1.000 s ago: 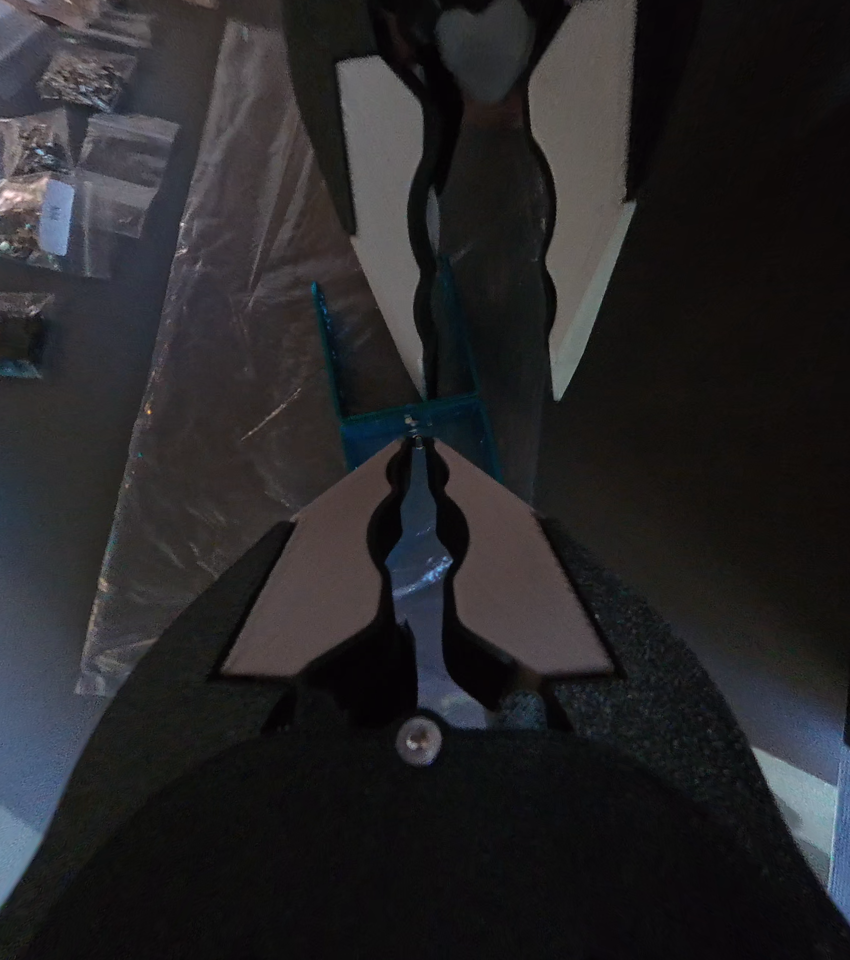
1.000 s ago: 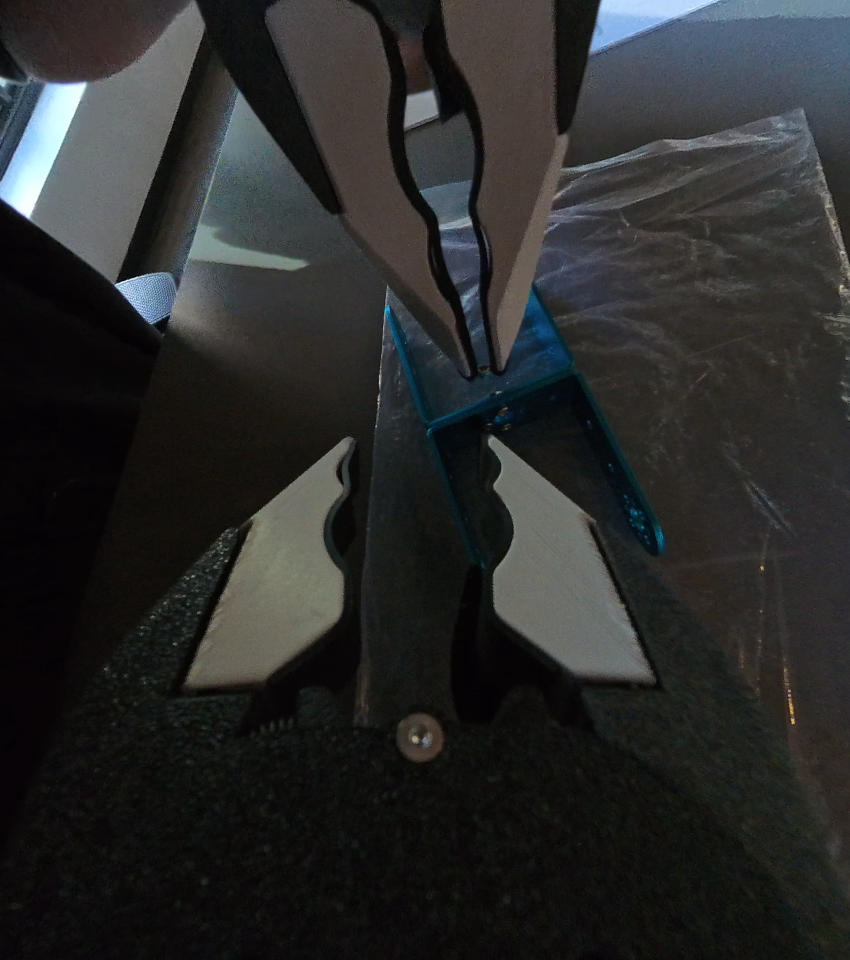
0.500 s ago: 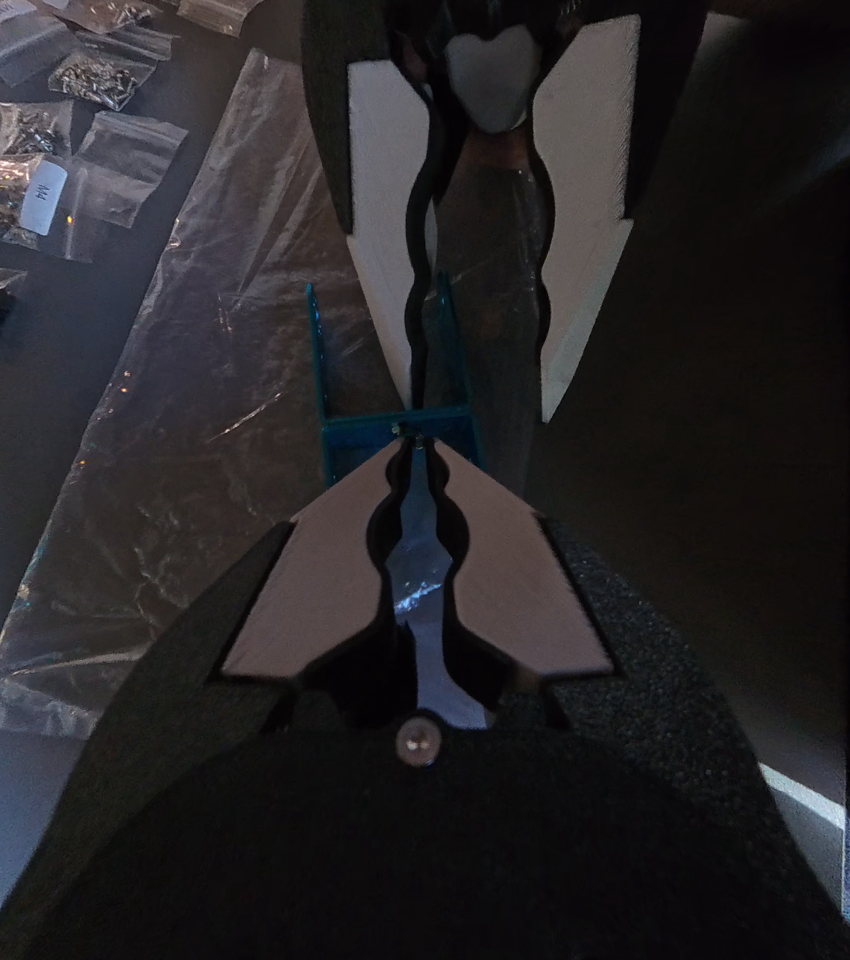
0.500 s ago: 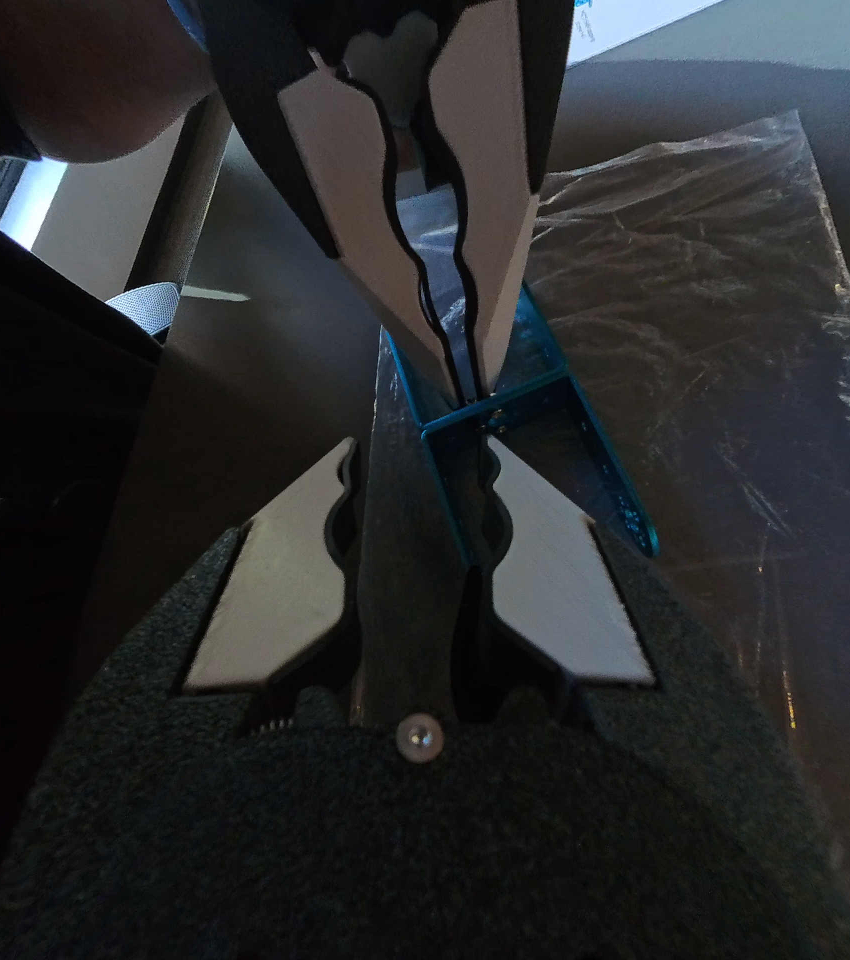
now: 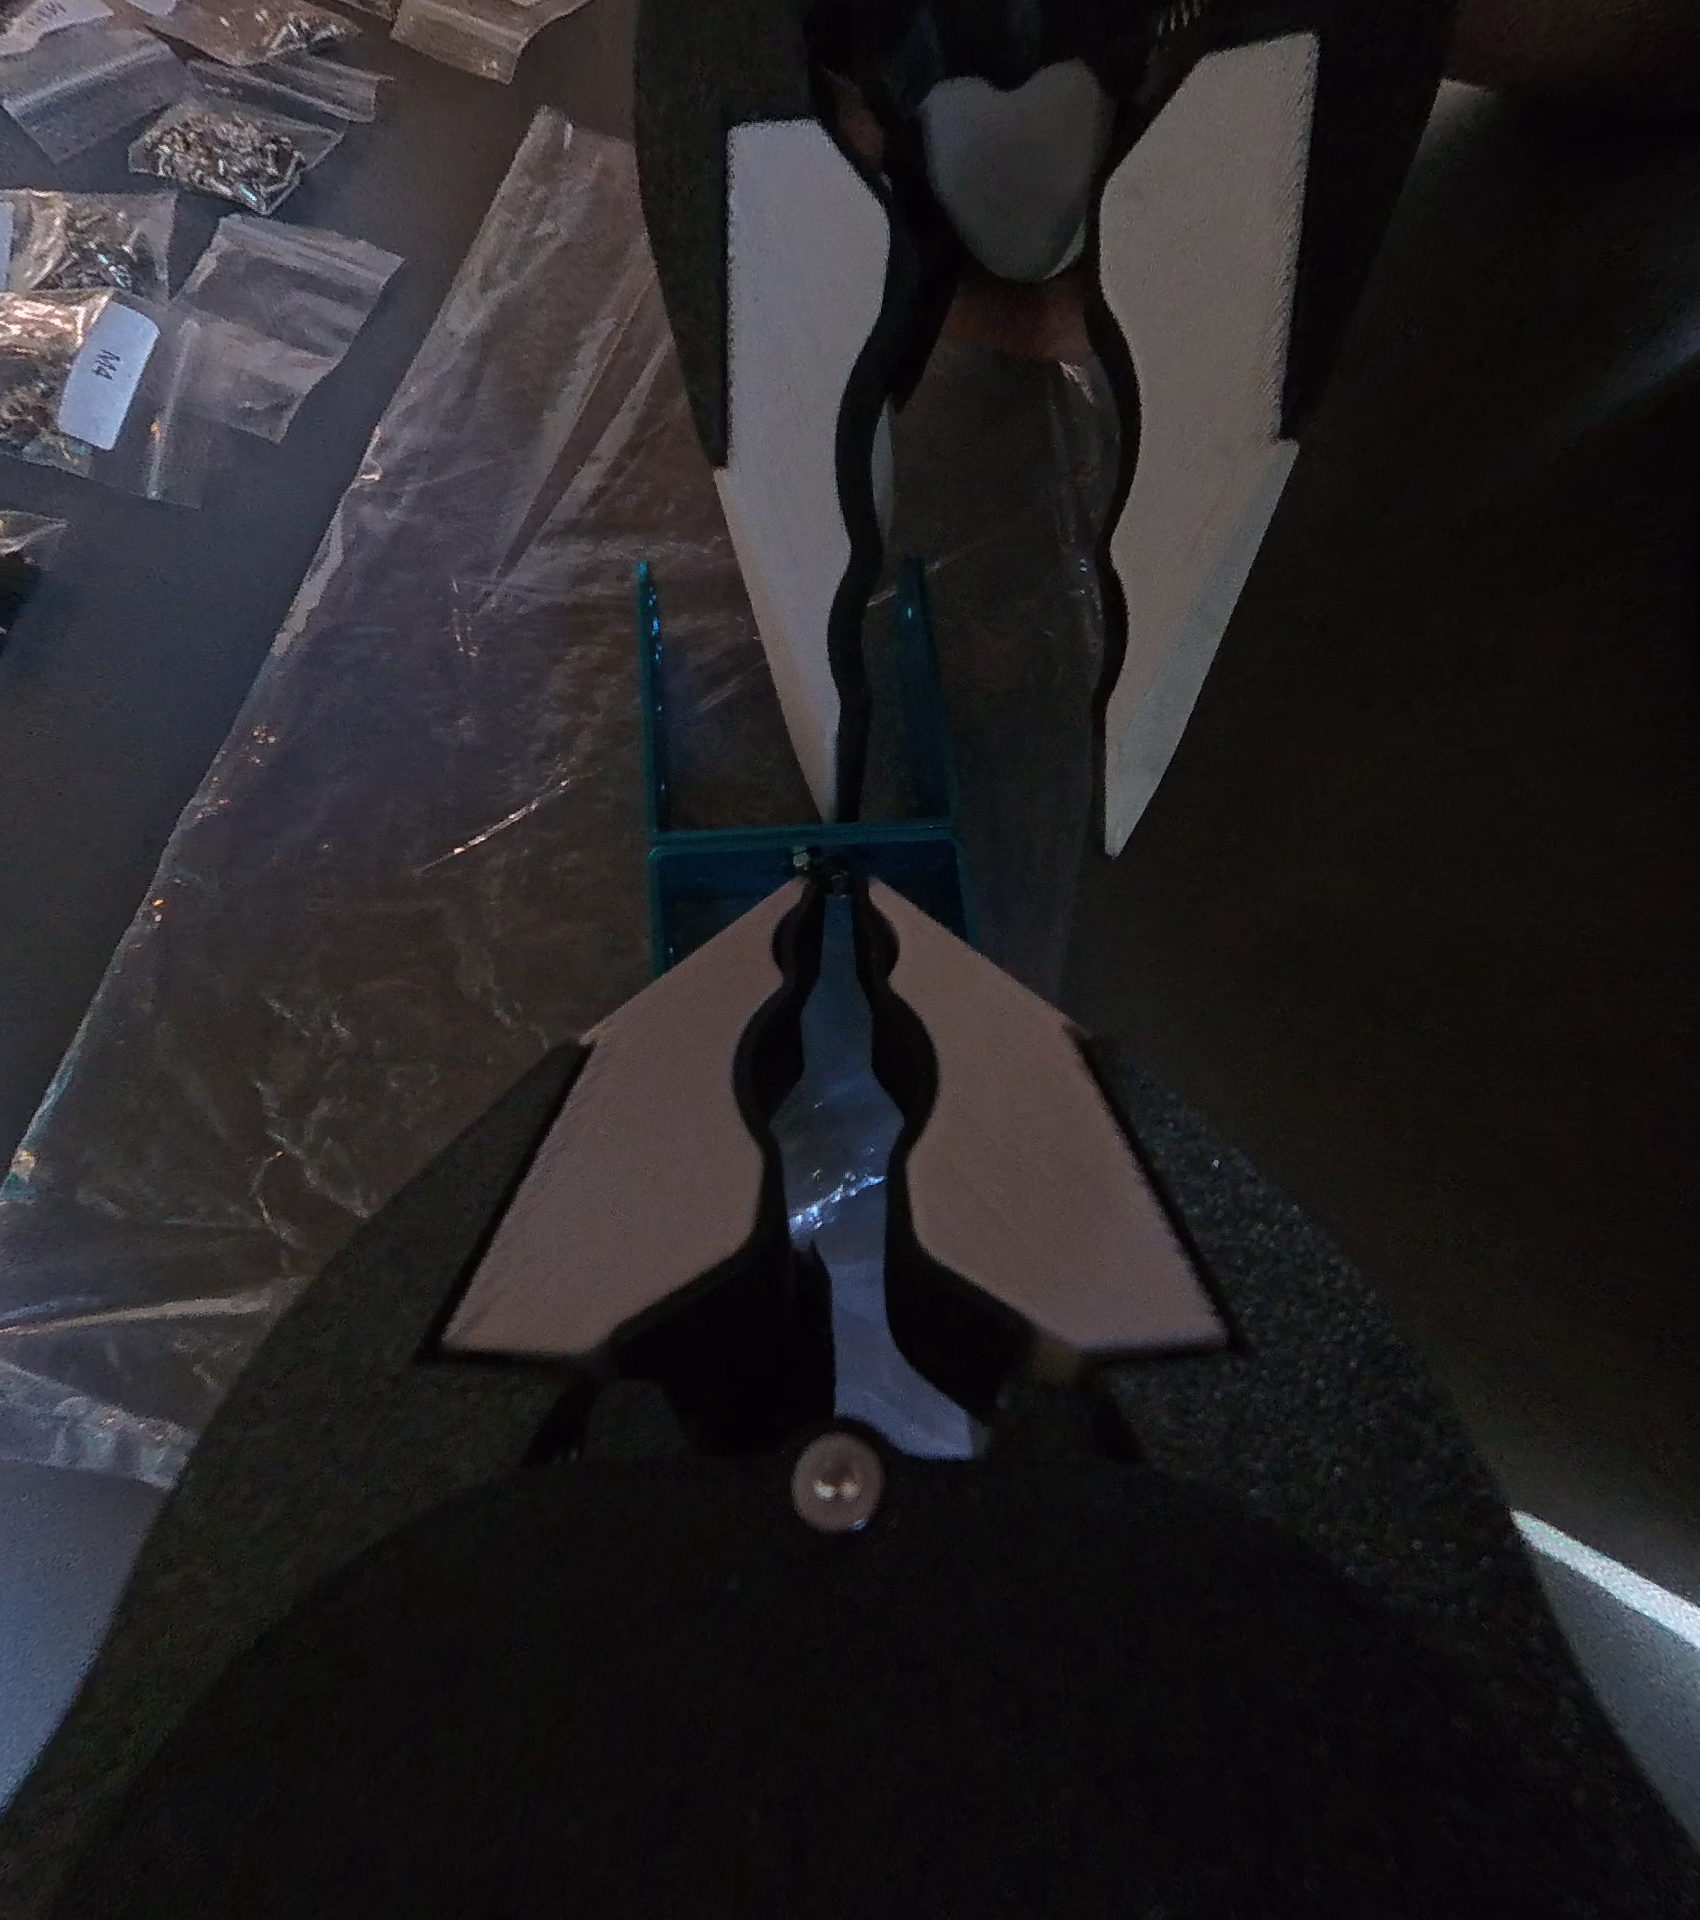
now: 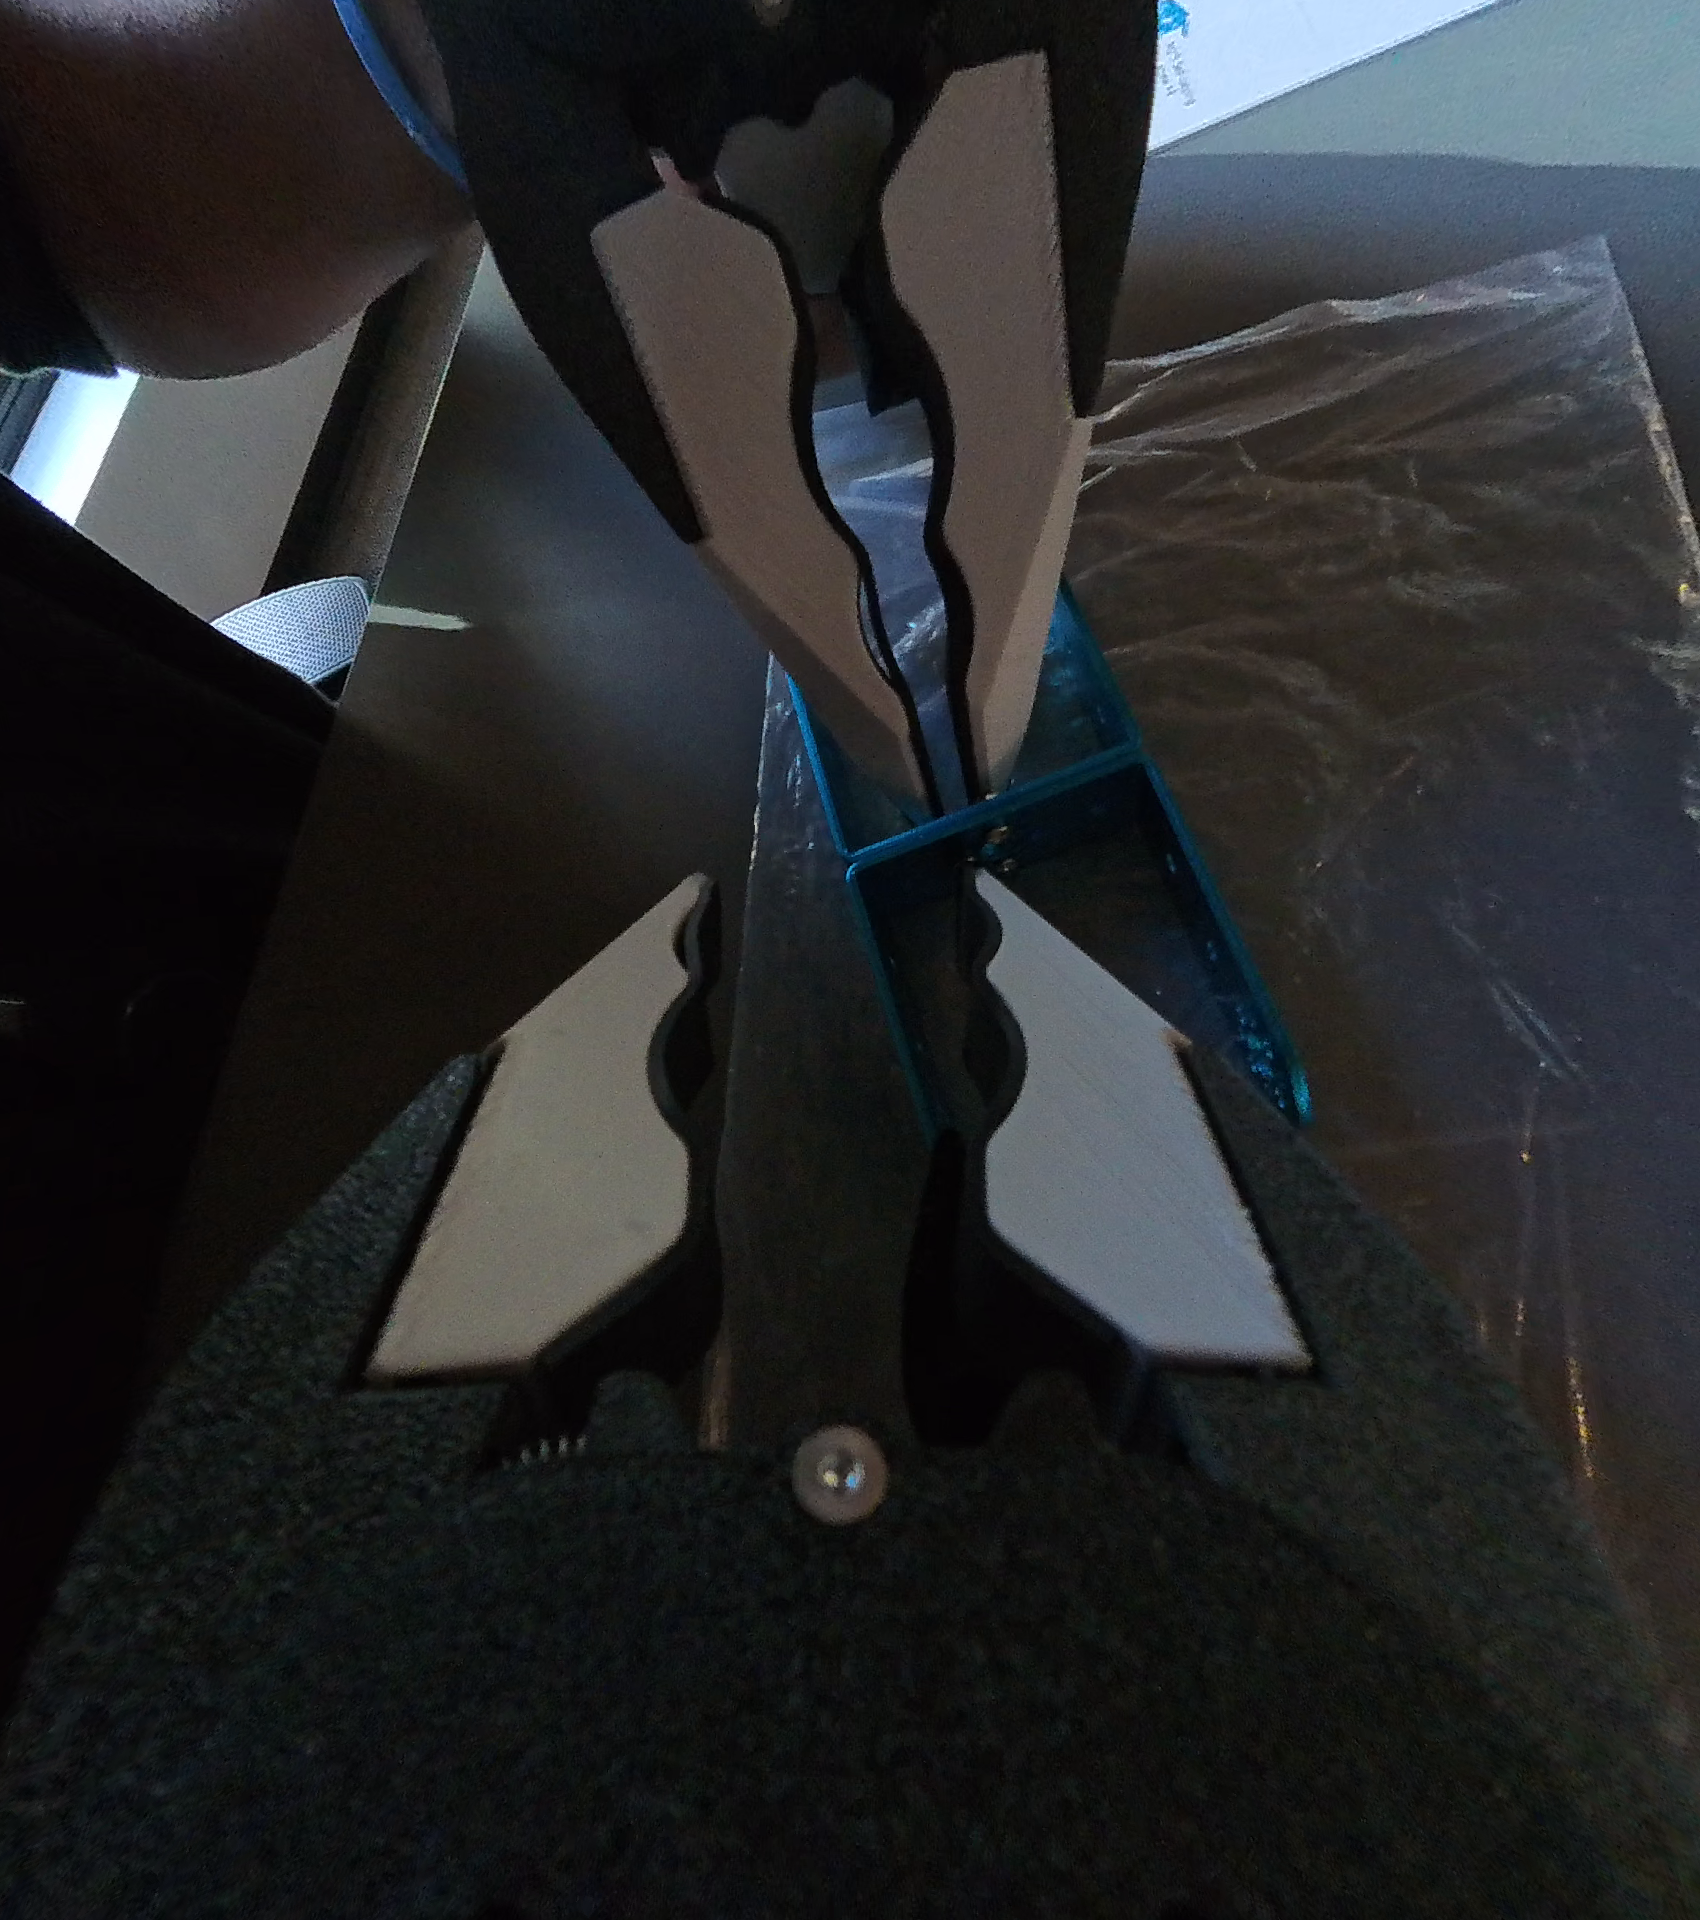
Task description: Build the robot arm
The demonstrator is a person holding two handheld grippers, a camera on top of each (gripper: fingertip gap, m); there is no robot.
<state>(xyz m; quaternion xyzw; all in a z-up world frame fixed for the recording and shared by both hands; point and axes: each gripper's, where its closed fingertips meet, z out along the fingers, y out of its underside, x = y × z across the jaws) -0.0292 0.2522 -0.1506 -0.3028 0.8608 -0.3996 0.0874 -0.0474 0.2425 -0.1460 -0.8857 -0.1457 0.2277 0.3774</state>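
Observation:
Two blue metal U-brackets (image 5: 721, 844) stand joined back to back on a clear plastic bag (image 5: 358, 831). My left gripper (image 5: 833, 885) is shut, its tips pinching a small metal fastener (image 5: 804, 858) at the brackets' cross wall. It also shows from above in the right wrist view (image 6: 955, 795). My right gripper (image 6: 841, 883) is open and straddles one side wall of the near bracket (image 6: 893, 997), with its right finger inside the U. It shows at the top of the left wrist view (image 5: 971, 826). The brackets' cross wall shows in the right wrist view (image 6: 1064, 805).
Several small zip bags of hardware (image 5: 98, 364) lie at the far left of the dark table. The plastic bag (image 6: 1397, 727) spreads to the right of the brackets. A dark block (image 6: 46, 883) stands close on the left. A person's hand (image 6: 202, 208) holds the left gripper. The grippers are tip to tip, or close to it.
The left gripper has swung so the brackets sit squarer ahead of it, and it stands steeper over the cross wall. Both grippers stay at the brackets; neither has opened or closed.

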